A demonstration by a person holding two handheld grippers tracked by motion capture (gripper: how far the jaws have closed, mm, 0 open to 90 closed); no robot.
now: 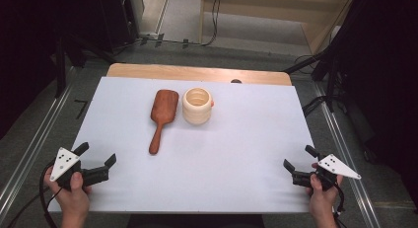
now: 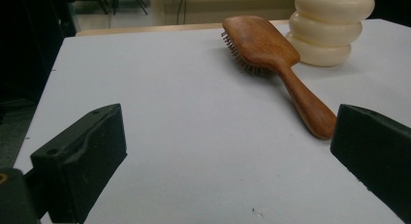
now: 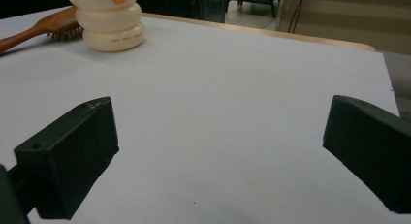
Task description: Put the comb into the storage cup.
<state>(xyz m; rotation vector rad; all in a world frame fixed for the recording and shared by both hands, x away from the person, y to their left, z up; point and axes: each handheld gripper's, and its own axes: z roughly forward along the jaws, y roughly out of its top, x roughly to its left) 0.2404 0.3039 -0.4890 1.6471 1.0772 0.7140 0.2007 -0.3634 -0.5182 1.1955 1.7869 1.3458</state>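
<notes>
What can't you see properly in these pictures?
- Hairbrush bristles: face down, mostly hidden under its wooden back in the left gripper view.
- Cream cup: top cut off by the right gripper view's upper edge; tiny lettering unreadable.
- Cup's bottom inside: hidden by its wall, high view.

One wooden hairbrush (image 1: 160,116) and one cream ribbed cup (image 1: 197,105) lie on one white table (image 1: 236,154), both well ahead of the jaws. Two grippers: one left gripper (image 1: 95,158) and one right gripper (image 1: 298,158), each with two black jaws spread wide.
</notes>
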